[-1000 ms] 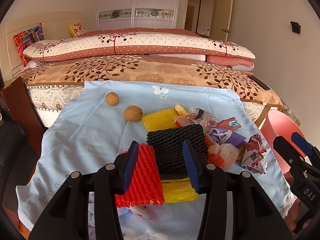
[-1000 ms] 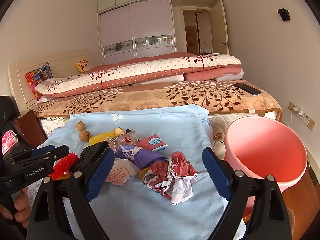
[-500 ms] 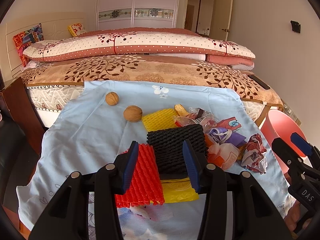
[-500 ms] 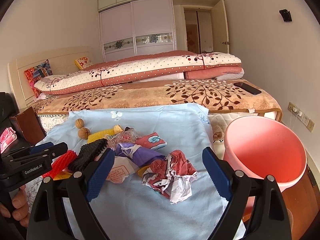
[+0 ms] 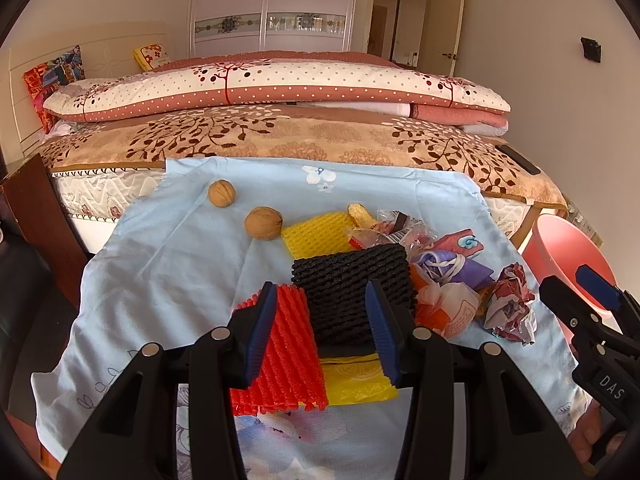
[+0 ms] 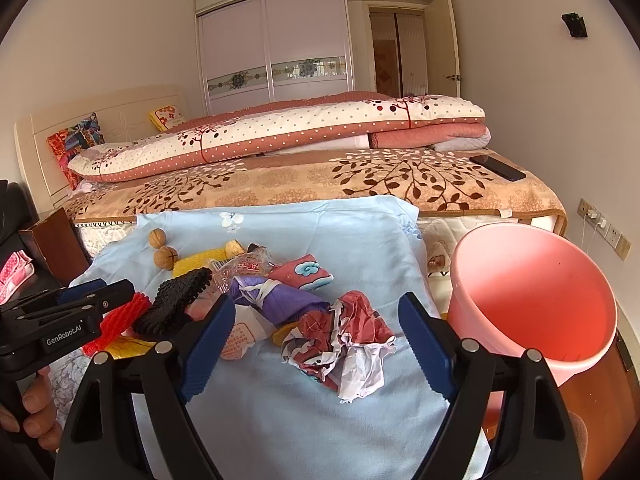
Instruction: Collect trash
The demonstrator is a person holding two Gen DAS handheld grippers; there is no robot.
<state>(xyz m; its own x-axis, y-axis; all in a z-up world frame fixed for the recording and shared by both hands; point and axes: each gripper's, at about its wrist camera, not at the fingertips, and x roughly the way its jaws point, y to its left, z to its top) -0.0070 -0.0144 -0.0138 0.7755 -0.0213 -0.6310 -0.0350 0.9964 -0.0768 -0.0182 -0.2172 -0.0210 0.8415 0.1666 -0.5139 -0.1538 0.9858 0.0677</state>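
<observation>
Trash lies on a light blue cloth: a red foam net, a black foam net, a yellow foam net, wrappers, a purple bag and a crumpled paper ball. A pink bucket stands at the right. My left gripper is open, its fingers either side of the red and black nets. My right gripper is open wide, framing the crumpled paper ball, which also shows in the left wrist view.
Two walnuts lie on the cloth's far left. Behind is a bed with folded quilts and a phone. A dark wooden cabinet stands at the left. A wall socket is at the right.
The right gripper's view has risen and drawn back slightly; the left gripper has barely moved. Both stay open.
</observation>
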